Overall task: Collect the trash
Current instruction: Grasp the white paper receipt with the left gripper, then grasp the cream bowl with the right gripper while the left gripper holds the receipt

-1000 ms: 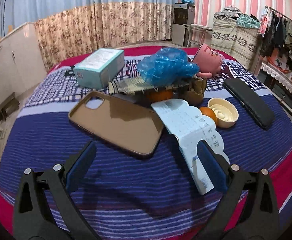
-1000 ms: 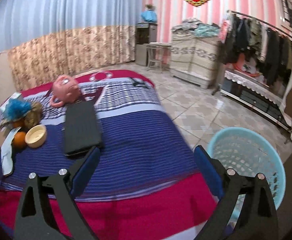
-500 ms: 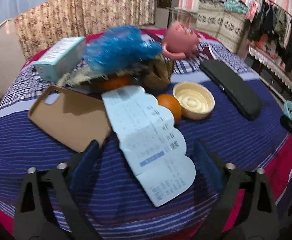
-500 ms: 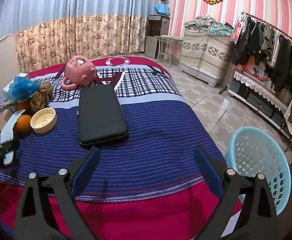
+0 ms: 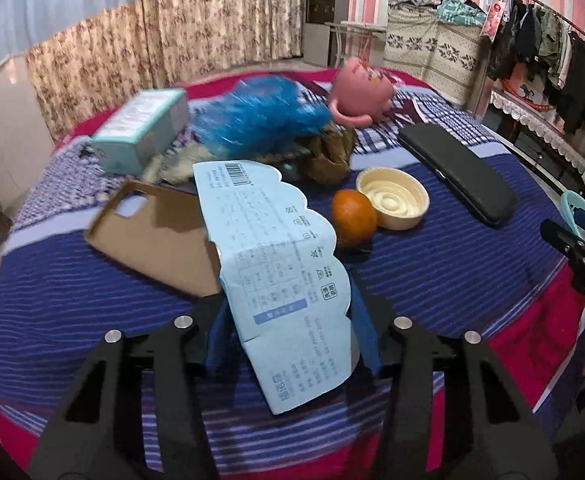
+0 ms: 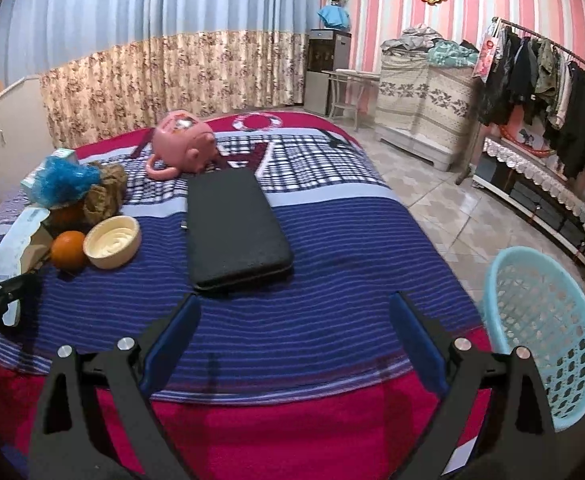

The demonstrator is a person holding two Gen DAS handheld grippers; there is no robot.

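At the far left of the bed (image 5: 92, 312) sits a pale teal box (image 5: 142, 136), and just in front of it a brown phone case (image 5: 156, 236) lies flat on the striped blanket. My left gripper (image 5: 290, 332) has its jaws clenched on the light blue paper label (image 5: 276, 264), which stands tilted up off the blanket and overlaps the case's right edge. Behind the label are a crumpled blue plastic bag (image 5: 256, 120) and a brown crumpled wad (image 5: 330, 156). To the right of the label an orange (image 5: 353, 214) touches a cream bowl (image 5: 392, 198), and behind them a pink toy pot (image 5: 360, 94) lies on its side. Further right lies a long black case (image 5: 458, 172).

My right gripper (image 6: 292, 344) hangs over the bed's near edge with its jaws released and wide apart, nothing between them. At the far right a light blue basket (image 6: 548, 340) stands on the tiled floor (image 6: 444, 200) beside the bed.
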